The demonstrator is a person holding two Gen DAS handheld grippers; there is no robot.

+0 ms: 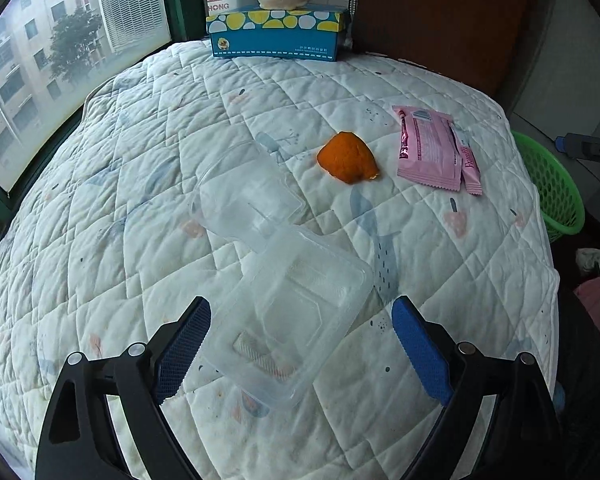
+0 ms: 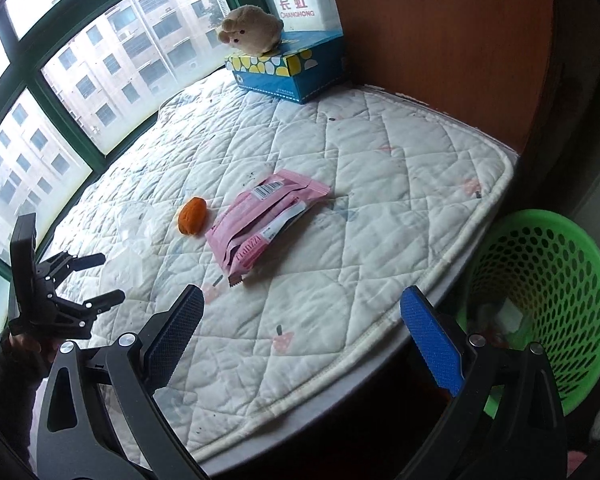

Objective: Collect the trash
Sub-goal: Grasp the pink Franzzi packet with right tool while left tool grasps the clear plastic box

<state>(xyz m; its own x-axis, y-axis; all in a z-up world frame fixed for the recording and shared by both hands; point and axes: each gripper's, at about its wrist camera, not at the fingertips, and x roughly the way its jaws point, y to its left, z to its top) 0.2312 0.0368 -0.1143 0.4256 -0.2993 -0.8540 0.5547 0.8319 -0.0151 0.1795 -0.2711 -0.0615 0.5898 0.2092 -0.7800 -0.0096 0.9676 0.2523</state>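
The left tool (image 1: 300, 344) is held with its jaws spread wide over a clear plastic clamshell container (image 1: 288, 320), which lies open on the quilted mattress (image 1: 440, 280). Its nearer half sits between the two blue pads, but no contact is seen. The container's long axis runs away from the tool, up and to the left, so the nearer half is straddled across its short side. Farther off lie an orange peel (image 1: 348, 158) and pink snack wrappers (image 1: 436, 148). The right tool (image 2: 300, 336) is also held apart and empty, above the mattress edge, with the green mesh basket (image 2: 556, 280) just to its right on the floor. The container is judged nearer to the left tool, the wrappers to the right.
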